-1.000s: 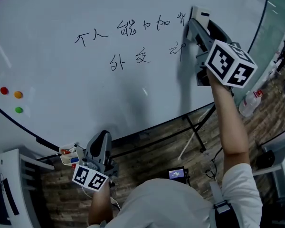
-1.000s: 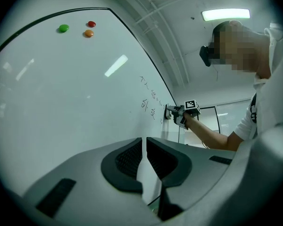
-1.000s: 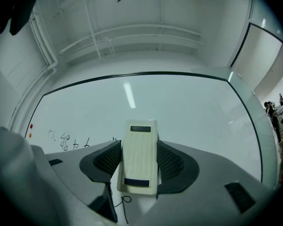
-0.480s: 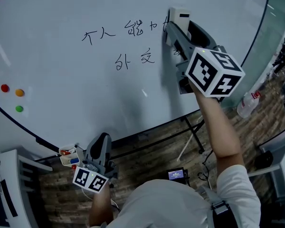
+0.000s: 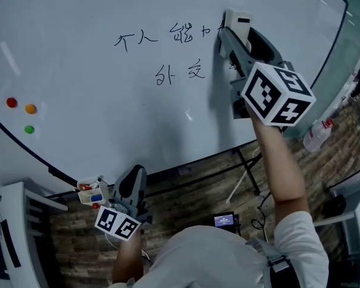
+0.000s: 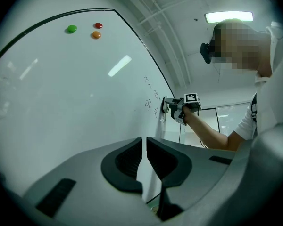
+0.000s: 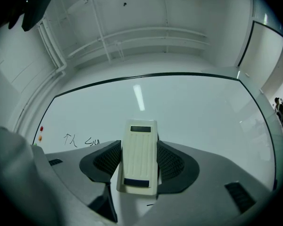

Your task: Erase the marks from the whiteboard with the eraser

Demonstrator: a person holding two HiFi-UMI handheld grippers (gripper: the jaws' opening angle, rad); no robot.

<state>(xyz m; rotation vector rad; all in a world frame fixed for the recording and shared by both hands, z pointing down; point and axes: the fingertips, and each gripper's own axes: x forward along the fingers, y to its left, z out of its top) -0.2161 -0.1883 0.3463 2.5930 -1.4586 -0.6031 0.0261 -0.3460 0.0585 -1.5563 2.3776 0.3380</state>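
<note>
The whiteboard (image 5: pixel 108 101) carries black handwritten marks (image 5: pixel 168 38) in two rows. My right gripper (image 5: pixel 233 38) is shut on a cream eraser (image 5: pixel 237 24), which rests against the board at the right end of the top row. In the right gripper view the eraser (image 7: pixel 140 157) stands upright between that gripper's (image 7: pixel 139 161) dark pads, with marks (image 7: pixel 78 140) to its left. My left gripper (image 5: pixel 132 182) hangs low below the board's bottom edge, shut on nothing. Its jaws (image 6: pixel 144 147) nearly touch in the left gripper view.
Red (image 5: pixel 11 102), orange (image 5: pixel 30 108) and green (image 5: pixel 29 129) magnets stick to the board's left side. A small tray (image 5: pixel 91 192) of coloured bits sits beside my left gripper. The board's stand legs (image 5: pixel 246 167), a bottle (image 5: pixel 317 135) and white furniture (image 5: pixel 15 233) are below.
My right gripper slid the eraser left along the top row, then held about there. The rightmost top-row character no longer shows. The left gripper stayed put.
</note>
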